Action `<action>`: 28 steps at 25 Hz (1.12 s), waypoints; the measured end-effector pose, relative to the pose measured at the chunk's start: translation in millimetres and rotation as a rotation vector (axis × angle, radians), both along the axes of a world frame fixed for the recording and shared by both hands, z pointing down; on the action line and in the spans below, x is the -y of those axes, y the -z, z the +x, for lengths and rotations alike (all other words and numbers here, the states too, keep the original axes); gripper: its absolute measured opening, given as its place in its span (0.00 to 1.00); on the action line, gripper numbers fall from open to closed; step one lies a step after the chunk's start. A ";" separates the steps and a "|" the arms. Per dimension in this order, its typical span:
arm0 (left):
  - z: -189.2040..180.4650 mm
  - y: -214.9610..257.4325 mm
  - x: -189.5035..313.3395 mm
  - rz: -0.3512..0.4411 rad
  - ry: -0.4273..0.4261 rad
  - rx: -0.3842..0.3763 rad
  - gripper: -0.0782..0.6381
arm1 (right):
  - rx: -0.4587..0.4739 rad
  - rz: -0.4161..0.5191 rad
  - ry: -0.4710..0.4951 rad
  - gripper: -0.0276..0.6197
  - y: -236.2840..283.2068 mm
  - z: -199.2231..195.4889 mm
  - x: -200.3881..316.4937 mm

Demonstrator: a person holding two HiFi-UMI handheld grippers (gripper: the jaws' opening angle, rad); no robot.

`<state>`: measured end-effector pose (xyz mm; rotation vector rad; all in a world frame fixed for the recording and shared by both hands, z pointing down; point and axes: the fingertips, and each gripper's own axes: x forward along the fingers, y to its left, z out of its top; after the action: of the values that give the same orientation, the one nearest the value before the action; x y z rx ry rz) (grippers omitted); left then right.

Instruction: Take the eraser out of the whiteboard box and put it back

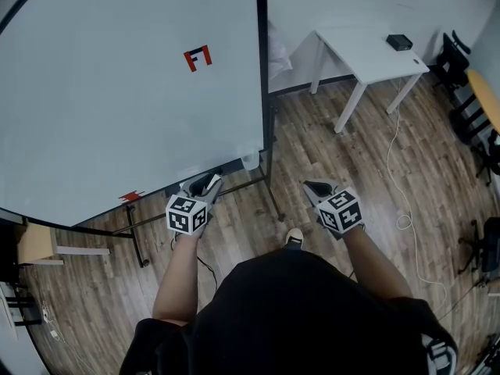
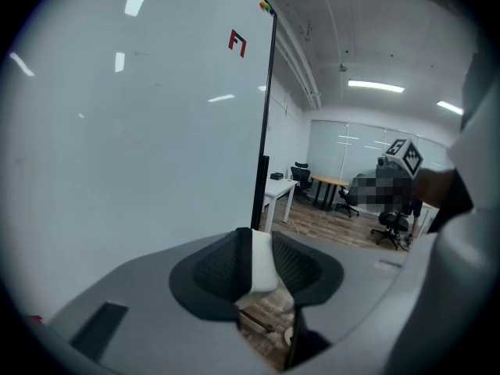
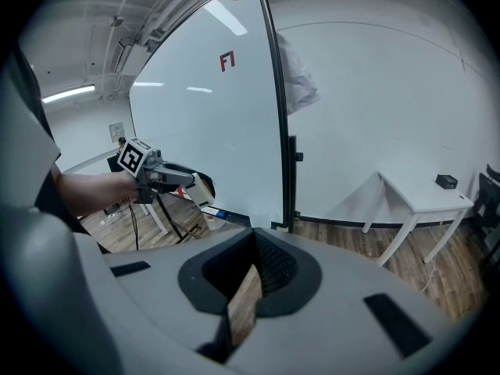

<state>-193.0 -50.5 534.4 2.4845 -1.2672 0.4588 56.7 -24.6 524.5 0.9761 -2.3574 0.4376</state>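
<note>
In the left gripper view a white eraser (image 2: 262, 266) sits clamped between the jaws of my left gripper (image 2: 254, 268). The head view shows that gripper (image 1: 206, 186) held just in front of the whiteboard's (image 1: 117, 100) lower edge. A small white box (image 1: 250, 161) sits at the board's bottom right corner, a little right of the gripper. The right gripper view shows the left gripper (image 3: 197, 187) with the pale eraser (image 3: 203, 189) above the board's tray. My right gripper (image 1: 316, 187) hangs over the wood floor to the right of the stand, jaws together and empty (image 3: 254, 276).
The whiteboard's black stand legs (image 1: 273, 201) spread over the floor below the grippers. A white table (image 1: 367, 49) with a small black box (image 1: 399, 42) stands at the back right. A white cable (image 1: 402, 178) trails on the floor, with office chairs (image 1: 457, 61) beyond.
</note>
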 end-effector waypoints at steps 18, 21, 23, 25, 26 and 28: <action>23.7 -6.3 29.6 -0.010 -0.034 0.004 0.31 | 0.022 -0.032 0.012 0.03 -5.8 5.4 20.2; 30.7 -5.2 35.7 -0.010 -0.043 -0.001 0.31 | 0.021 -0.036 0.015 0.03 -6.1 8.6 24.1; 34.7 -4.5 41.7 -0.013 -0.048 -0.012 0.31 | 0.021 -0.039 0.017 0.03 -6.5 10.4 27.7; 38.6 -4.2 48.1 -0.016 -0.051 -0.020 0.31 | 0.021 -0.040 0.021 0.03 -7.2 11.6 31.2; 40.5 -3.7 51.4 -0.016 -0.053 -0.025 0.31 | 0.021 -0.040 0.023 0.03 -7.5 12.1 33.3; 44.5 -1.9 58.1 -0.012 -0.054 -0.032 0.31 | 0.021 -0.040 0.026 0.03 -8.1 14.0 37.9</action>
<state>-148.5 -108.6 536.4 2.5113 -1.1837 0.4368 70.7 -62.5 532.6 0.9262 -2.3676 0.4854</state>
